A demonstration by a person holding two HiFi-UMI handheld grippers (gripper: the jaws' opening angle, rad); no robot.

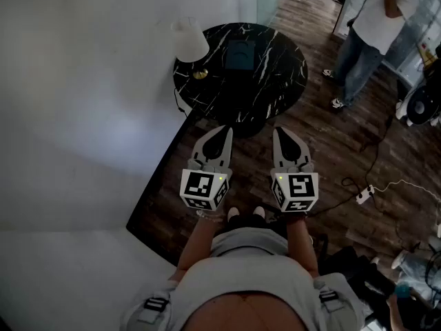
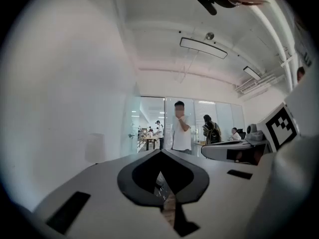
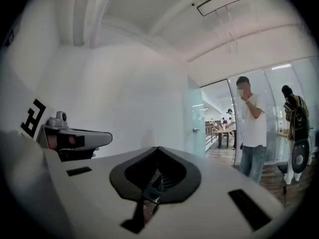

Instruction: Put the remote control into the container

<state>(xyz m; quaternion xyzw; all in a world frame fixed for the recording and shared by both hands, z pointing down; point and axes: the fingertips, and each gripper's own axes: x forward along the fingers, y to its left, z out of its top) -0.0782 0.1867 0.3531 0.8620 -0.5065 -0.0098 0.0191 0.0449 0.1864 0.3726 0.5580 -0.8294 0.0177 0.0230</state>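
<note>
I hold both grippers level at waist height, side by side over the dark wood floor. The left gripper (image 1: 224, 129) has its jaws together at a point with nothing between them, and the left gripper view shows the same closed tips (image 2: 160, 151). My right gripper (image 1: 281, 131) is likewise shut and empty (image 3: 157, 148). Ahead stands a round black marble table (image 1: 275, 74) with a dark teal container (image 1: 241, 55) on it. No remote control can be made out in any view.
A white lamp (image 1: 187, 38) with a brass base stands on the table's left edge, close to the white wall (image 1: 83, 102). A person (image 1: 368, 36) stands at the upper right. Cables and a power strip (image 1: 364, 195) lie on the floor to the right.
</note>
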